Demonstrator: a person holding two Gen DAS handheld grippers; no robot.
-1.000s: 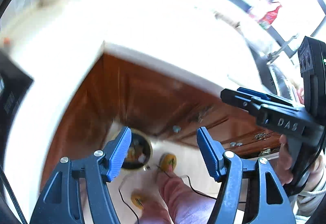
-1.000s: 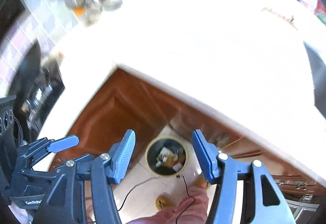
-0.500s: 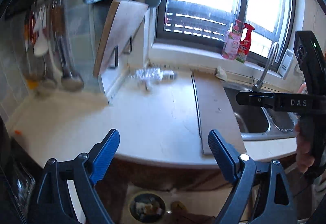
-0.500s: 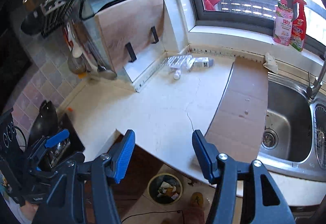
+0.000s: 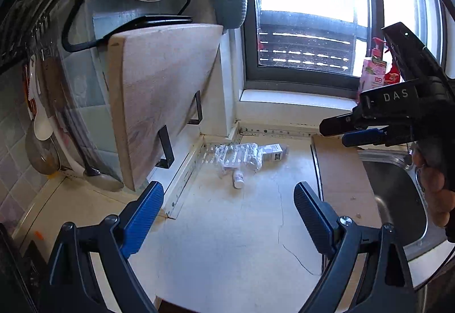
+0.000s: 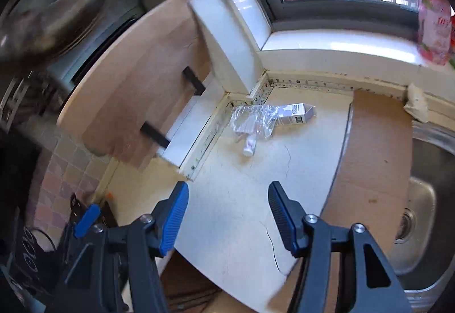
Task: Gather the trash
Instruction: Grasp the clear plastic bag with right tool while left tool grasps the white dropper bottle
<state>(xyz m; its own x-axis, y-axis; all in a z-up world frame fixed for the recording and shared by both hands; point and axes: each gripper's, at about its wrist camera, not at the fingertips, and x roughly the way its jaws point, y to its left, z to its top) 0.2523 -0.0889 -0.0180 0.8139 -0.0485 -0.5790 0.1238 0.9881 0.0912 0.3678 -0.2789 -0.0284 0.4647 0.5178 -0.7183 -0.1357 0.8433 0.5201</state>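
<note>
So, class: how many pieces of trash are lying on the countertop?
3, clustered in the back corner: a crumpled clear plastic wrapper, a small white bottle just in front of it, and a small carton to its right. More may hide under the wrapper.

A home kitchen: a pale countertop [image 5: 233, 242] beside a steel sink [image 5: 398, 199], a wooden cutting board [image 5: 159, 102] racked against the wall, hanging ladles [image 5: 96, 170], and a window [image 5: 307, 37].

Daylit kitchen, window [image 5: 307, 0] blown out white at upper centre of the left wrist view, countertop [image 5: 233, 227] evenly bright, dark fisheye vignette at corners, curved edges, right wrist view motion-blurred at left and upper right, pot lid [image 6: 51, 0] smeared.
</note>
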